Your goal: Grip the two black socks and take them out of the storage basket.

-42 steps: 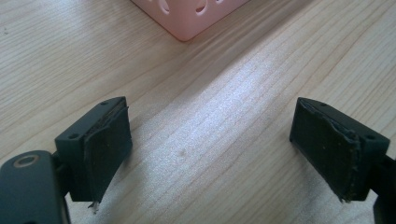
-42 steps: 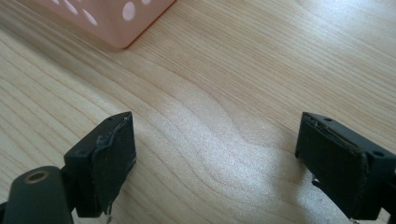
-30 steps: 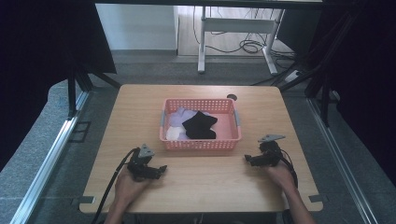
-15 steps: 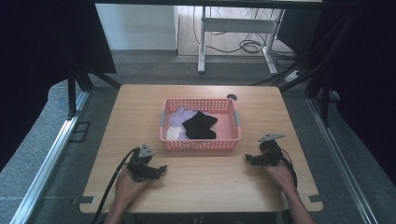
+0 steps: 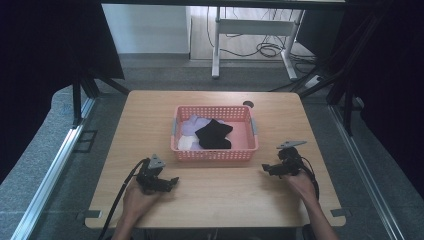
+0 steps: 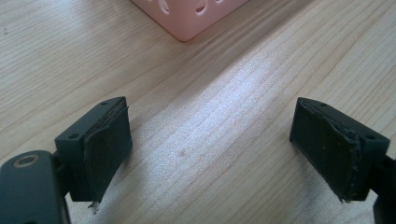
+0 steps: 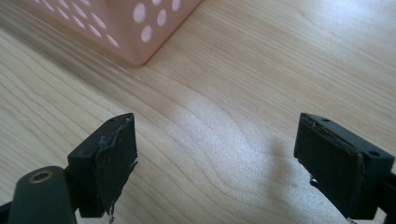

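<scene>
Room: grey floor (image 5: 60, 150), dark curtains at frame sides. Wooden table (image 5: 215, 200), frame centre. Pink perforated basket (image 5: 215, 152), centre, holding black cloth (image 5: 214, 135) over pale cloths (image 5: 192, 126). Left gripper (image 5: 171, 181), lower left, jaws apart, empty. Right gripper (image 5: 265, 169), lower right, jaws apart, empty.

No legible text, label, brand, number or sign anywhere: none on basket (image 5: 215, 154), table (image 5: 215, 200) or clothes.

A wooden table (image 5: 215, 197) carries a pink basket (image 5: 215, 154).
</scene>
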A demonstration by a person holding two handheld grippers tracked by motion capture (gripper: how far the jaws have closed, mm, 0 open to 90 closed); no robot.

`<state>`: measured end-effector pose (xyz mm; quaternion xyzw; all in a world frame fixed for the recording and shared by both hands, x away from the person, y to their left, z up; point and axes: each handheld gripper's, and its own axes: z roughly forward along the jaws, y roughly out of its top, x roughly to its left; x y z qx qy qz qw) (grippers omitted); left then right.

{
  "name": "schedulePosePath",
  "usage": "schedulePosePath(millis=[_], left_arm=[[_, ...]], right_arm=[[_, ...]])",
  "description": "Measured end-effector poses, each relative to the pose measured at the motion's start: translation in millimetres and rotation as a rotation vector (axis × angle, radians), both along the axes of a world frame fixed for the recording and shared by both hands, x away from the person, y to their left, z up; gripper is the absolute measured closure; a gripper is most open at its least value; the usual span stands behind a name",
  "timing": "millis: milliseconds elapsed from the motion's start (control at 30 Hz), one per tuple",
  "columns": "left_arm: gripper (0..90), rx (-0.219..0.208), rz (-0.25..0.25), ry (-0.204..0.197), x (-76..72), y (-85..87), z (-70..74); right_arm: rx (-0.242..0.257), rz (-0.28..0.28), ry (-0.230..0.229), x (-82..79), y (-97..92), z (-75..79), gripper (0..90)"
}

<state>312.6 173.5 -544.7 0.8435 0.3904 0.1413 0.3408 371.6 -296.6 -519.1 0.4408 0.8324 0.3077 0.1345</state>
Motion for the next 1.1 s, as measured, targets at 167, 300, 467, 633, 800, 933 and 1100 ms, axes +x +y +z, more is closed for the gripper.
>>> schedulePosePath(millis=[167, 300, 467, 633, 800, 933, 1100], left_arm=[[12.5, 0.000, 0.000, 0.000, 0.0, 0.0, 0.0], [12.5, -0.001, 0.001, 0.000, 0.0, -0.1, -0.1], [12.5, 0.002, -0.001, 0.000, 0.0, 0.1, 0.0], [12.5, 0.001, 0.000, 0.000, 0.0, 0.0, 0.0], [12.5, 0.000, 0.000, 0.000, 0.0, 0.0, 0.0], [12.5, 0.002, -0.001, 0.001, 0.0, 0.1, 0.2], [12.5, 0.001, -0.001, 0.001, 0.0, 0.1, 0.1]], right_arm=[[0.016, 0.012, -0.005, 1.5, 1.6, 8.3, 11.8], [0.013, 0.026, -0.012, 2.4, 3.5, 13.5, 11.0], [0.013, 0.037, -0.027, 2.7, 5.2, 20.8, 9.6], [0.012, 0.048, -0.033, 3.3, 4.8, 27.0, 8.8], [0.023, 0.060, -0.032, 5.4, 4.4, 39.4, 7.7], [0.033, 0.058, -0.058, 7.3, 5.0, 51.0, 7.0], [0.044, 0.068, -0.079, 9.4, 9.8, 61.5, 4.1]])
